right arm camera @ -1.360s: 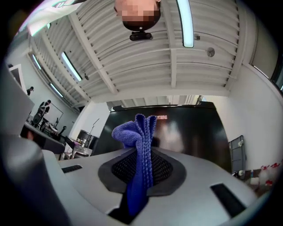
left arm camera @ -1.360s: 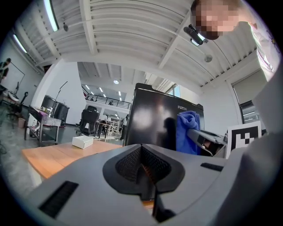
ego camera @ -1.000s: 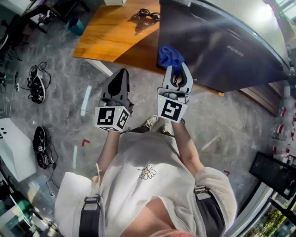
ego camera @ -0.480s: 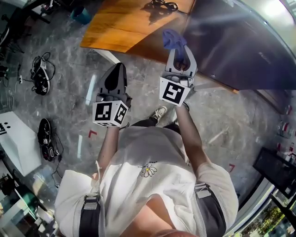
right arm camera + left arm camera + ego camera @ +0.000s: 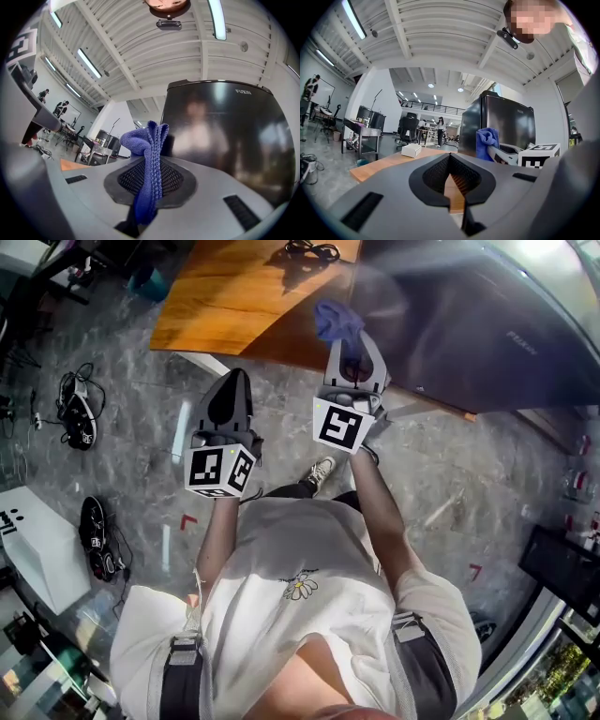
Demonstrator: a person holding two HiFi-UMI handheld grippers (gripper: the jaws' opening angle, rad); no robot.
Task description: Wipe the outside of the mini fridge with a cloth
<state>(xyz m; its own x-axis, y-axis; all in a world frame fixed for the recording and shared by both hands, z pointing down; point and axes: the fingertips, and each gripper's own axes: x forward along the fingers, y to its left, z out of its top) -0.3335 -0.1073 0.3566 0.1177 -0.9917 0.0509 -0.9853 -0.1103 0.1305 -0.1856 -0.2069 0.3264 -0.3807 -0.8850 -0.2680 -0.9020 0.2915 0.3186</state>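
Wooden desk (image 5: 234, 296) bore mini fridge (image 5: 469, 334); right tongs (image 5: 352, 341) clamped cloth (image 5: 336, 320) near its front, ready to wipe; left tongs (image 5: 234, 385) closed, empty.

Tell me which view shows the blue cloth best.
The right gripper view: the cloth fills the centre, pinched between the shut jaws of the right gripper, weave visible. The head view shows a small blue bunch at the jaw tips; the left gripper view, a small side glimpse.

On wooden table (image 5: 234, 306): mini fridge (image 5: 469, 343), cables (image 5: 305, 251)
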